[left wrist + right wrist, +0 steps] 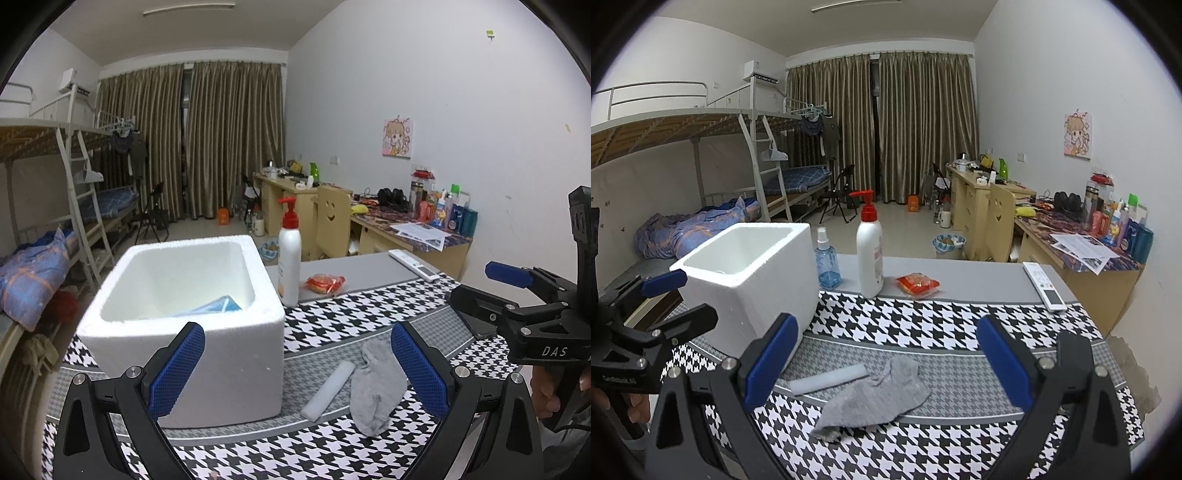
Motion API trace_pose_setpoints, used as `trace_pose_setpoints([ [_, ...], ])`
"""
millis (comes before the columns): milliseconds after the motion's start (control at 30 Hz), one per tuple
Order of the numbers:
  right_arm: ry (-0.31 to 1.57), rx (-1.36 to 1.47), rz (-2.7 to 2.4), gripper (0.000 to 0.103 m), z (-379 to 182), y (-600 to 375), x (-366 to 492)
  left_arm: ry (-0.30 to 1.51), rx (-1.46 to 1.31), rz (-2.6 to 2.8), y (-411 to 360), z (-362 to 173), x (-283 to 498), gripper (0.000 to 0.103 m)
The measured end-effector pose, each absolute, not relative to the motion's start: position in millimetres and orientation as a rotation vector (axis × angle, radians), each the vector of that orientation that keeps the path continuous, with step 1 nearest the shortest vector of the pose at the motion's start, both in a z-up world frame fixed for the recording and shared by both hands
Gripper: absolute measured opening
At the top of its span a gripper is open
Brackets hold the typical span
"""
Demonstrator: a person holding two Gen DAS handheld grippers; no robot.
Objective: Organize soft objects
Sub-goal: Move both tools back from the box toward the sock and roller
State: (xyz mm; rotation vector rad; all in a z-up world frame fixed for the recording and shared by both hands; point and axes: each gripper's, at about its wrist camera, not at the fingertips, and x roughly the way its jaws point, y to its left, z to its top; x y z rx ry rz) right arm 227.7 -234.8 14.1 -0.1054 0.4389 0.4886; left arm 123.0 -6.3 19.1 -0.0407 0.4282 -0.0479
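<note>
Box point(177, 317) sits left on counter point(960, 273); roll point(827, 380) & sock point(875, 395) lie just right of it. Left gripper point(297, 365) & right gripper point(886, 362): jaws wide, empty. Likely pre-pick; next needs descent onto sock. Only left view shows blue item inside box; only right shows spray bottle point(826, 258).

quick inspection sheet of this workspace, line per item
surface: table with houndstooth cloth, grey strip at back
job's things: grey sock and white roll on the cloth, apart from the foam box; something blue inside the box
clutter: pump bottle, spray bottle, red packet, remote
grippers: left hand-held gripper open, empty; right hand-held gripper open, empty
cables: nothing seen
surroundings: bunk beds, curtains, desks
</note>
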Motion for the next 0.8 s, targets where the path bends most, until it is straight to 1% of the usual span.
trace_pose_setpoints([
  [300, 0.473, -0.091, 0.481, 0.1, 0.8, -243.4, 233.0, 0.483, -0.02, -0.064, -22.1, -5.0, 129.1, 0.101],
  [800, 0.519, -0.097, 0.475, 0.099, -24.4, -249.5, 232.8, 0.521, -0.033, -0.044, -21.5, -29.4, 140.0, 0.101],
])
